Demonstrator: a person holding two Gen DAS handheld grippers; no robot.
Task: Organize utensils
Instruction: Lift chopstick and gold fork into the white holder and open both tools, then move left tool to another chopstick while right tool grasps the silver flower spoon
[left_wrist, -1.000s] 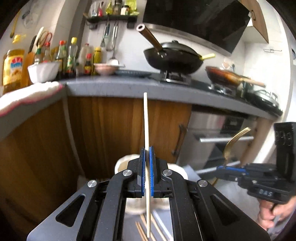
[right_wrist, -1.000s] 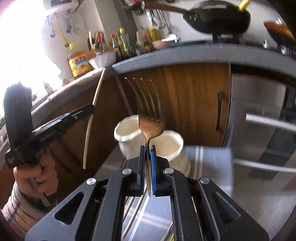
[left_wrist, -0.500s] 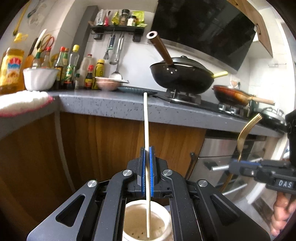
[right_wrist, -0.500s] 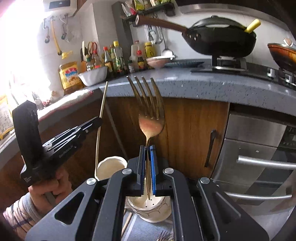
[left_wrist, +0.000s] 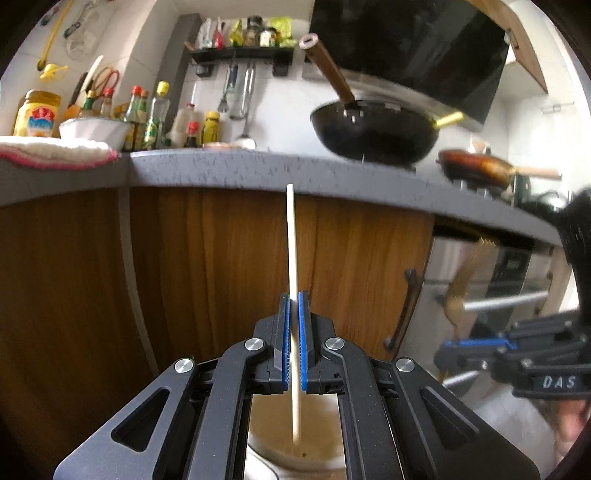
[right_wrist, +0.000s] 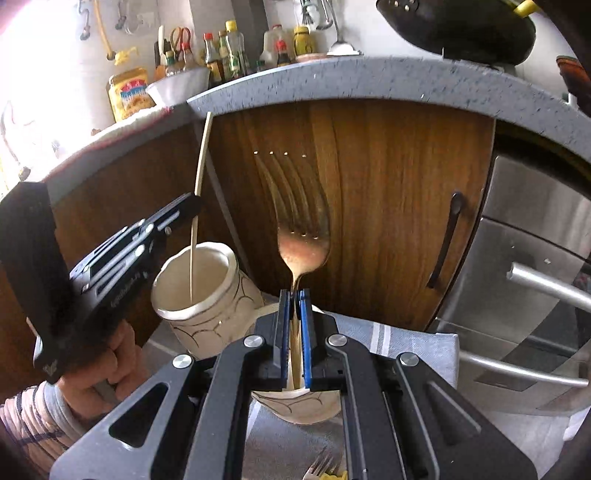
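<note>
Blue pads of the left tongs are pressed together on a pale chopstick, which stands nearly upright between them. Its top reaches up in front of the grey bench edge, and its lower end hangs inside the mouth of a cream ceramic holder just below the tongs. From the right wrist view the same chopstick runs down past the tip of the left tongs and into that holder; whether it touches the bottom cannot be told.

The right tongs are likewise pinched shut, gripping the thin handle of a gold-toned fork. The fork stands upright with its tines up, in front of the wooden cabinet door. Directly beneath these tongs sits a second cream holder, just beside the first, and the fork's handle end points down toward its opening, though the tongs hide how far it reaches.

Both holders stand on a grey striped cloth. The tines of another fork show at the lower edge of the right wrist view. A hand with a striped sleeve grips the left tongs' handle. In the left wrist view the right tongs and fork appear blurred at the right edge.
</note>
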